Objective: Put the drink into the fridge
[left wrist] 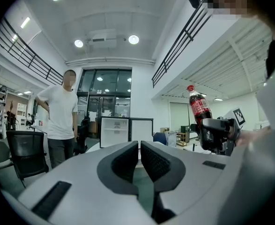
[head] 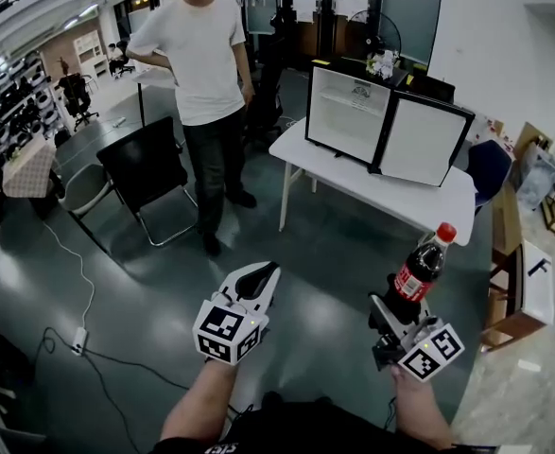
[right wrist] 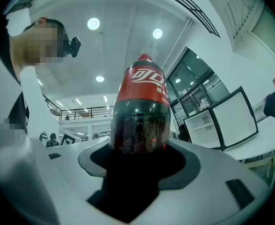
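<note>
Fridge (head: 346,112) stands on table (head: 334,173), door (head: 422,142) swung open at its right side, white inside showing. No drink is visible in it. Bystander (head: 201,55) and chair (head: 145,173) are left of fridge, off the straight line to it.

Bottle (head: 417,270) is up in the air, well short of fridge and roughly in line with the open door, cap end leaning toward table.

Progress, my read: pickup is done, the door is open and the carry is on. What is left is to close the gap to fridge, set bottle on a shelf, let go, and probably shut the door.

Right gripper (head: 400,315): jaws are spread wide around the bottle's lower body, pads pressed on both sides. Bottle stands up out of them with red label and cap above, and its base is hidden in the jaw throat. The hold looks firm.

Left gripper (head: 263,277): it is further left of fridge than right gripper, also well short of it, nose aimed toward it. Jaws are drawn together with only a thin slit between the pads. Nothing is in them and they touch nothing. It is free for the door later, I guess.
</note>
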Action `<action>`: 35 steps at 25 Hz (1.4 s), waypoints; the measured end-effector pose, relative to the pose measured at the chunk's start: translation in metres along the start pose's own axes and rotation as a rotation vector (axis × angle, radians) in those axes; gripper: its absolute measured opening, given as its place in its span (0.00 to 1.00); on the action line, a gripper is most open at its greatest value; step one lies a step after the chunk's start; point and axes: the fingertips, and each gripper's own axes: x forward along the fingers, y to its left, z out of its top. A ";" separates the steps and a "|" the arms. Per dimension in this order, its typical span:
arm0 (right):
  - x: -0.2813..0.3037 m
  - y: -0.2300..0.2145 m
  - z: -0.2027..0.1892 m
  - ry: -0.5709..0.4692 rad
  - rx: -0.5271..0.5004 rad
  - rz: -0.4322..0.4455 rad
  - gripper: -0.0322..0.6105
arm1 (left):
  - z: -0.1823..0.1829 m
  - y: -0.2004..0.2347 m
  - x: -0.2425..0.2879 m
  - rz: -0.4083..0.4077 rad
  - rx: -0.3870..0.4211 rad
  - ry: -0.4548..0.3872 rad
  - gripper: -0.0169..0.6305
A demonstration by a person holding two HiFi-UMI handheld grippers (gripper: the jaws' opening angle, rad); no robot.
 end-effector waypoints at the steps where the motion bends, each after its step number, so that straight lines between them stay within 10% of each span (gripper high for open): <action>1: 0.003 0.004 -0.002 0.001 0.002 -0.001 0.48 | -0.001 0.003 -0.003 -0.003 0.000 -0.001 0.07; 20: 0.063 0.057 -0.032 0.000 0.049 0.004 0.48 | -0.021 0.071 -0.057 -0.028 -0.004 0.007 0.07; 35: 0.144 -0.050 -0.031 0.008 0.069 0.031 0.48 | -0.025 0.130 0.067 -0.022 0.001 0.062 0.07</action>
